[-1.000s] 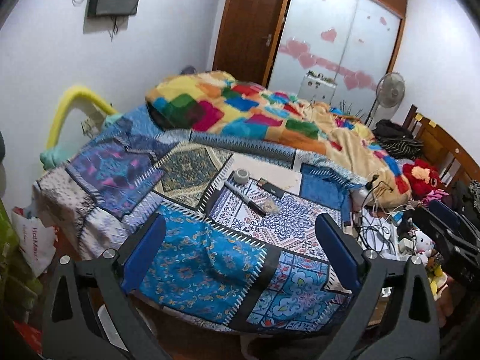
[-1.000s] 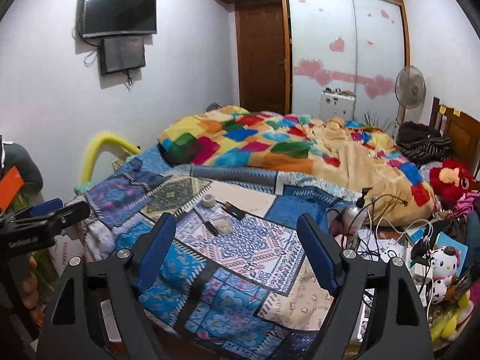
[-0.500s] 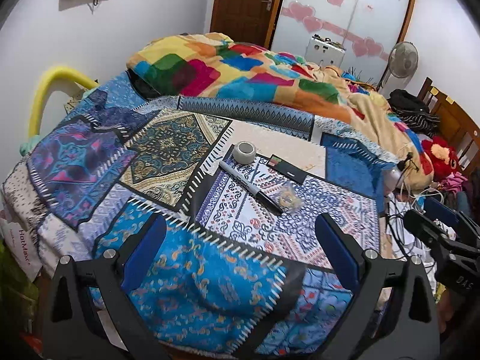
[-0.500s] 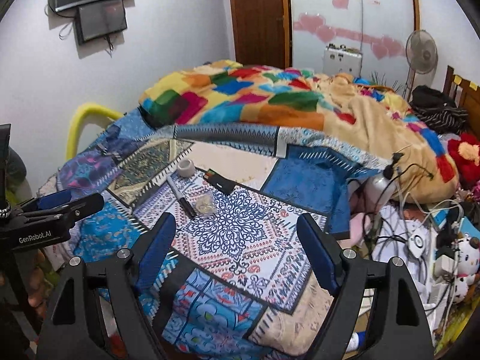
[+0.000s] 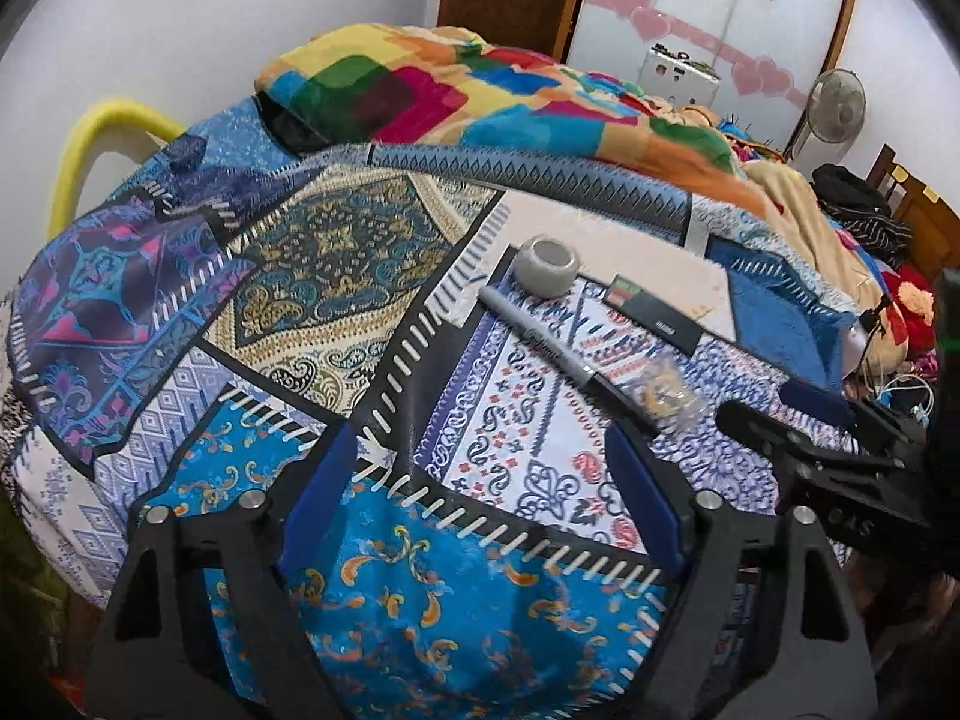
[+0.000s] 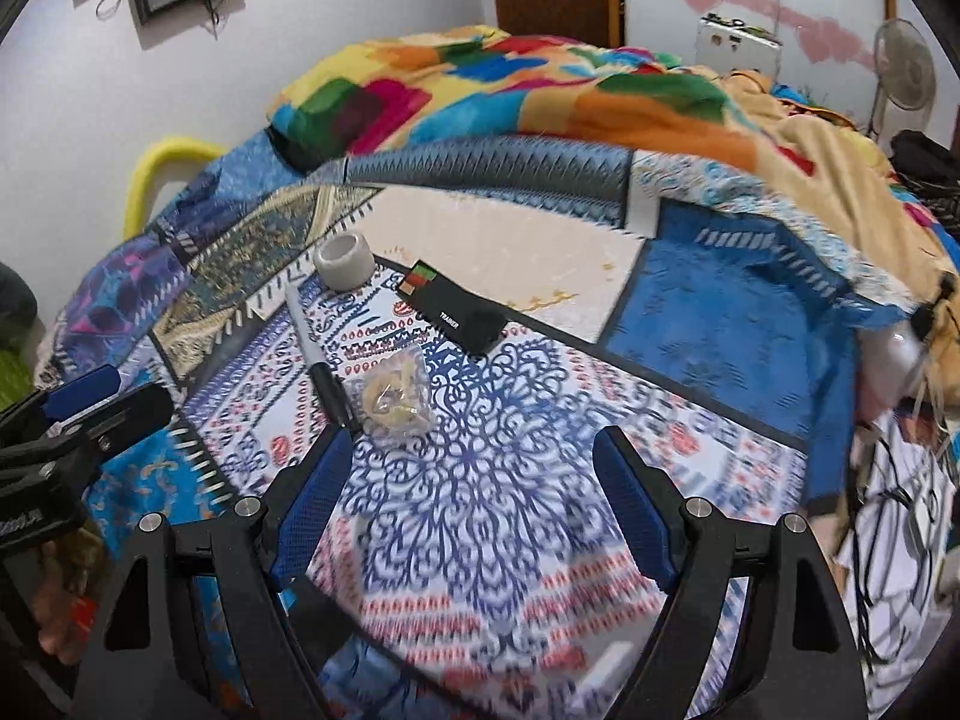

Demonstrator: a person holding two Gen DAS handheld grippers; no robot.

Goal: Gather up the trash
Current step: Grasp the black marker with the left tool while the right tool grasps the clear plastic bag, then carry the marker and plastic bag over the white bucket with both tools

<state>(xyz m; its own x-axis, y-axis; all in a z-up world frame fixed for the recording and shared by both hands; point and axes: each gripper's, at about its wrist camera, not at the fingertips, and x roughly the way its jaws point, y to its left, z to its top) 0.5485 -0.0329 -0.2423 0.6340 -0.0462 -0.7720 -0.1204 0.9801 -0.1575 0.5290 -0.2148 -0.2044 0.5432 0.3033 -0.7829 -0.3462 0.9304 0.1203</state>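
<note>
Four small items lie on a patterned bedspread. A clear crumpled plastic bag [image 6: 397, 397] with yellowish bits lies just beyond my right gripper's left finger; it also shows in the left wrist view [image 5: 660, 396]. A black and grey marker [image 5: 564, 360] lies next to it, also in the right wrist view [image 6: 321, 360]. A grey tape roll [image 5: 547, 267] and a flat black card [image 5: 654, 318] lie farther back. My left gripper [image 5: 480, 486] is open and empty over the blue patch. My right gripper [image 6: 471, 486] is open and empty, close above the bedspread.
A multicoloured blanket [image 5: 480, 96] is heaped at the back of the bed. A yellow padded rail [image 5: 90, 144] stands at the left. Cables and soft toys [image 6: 900, 480] clutter the right side. The other gripper shows at each view's edge [image 5: 828, 456].
Both grippers have moved forward and down toward the bed, so the items look larger and nearer. Both stay open.
</note>
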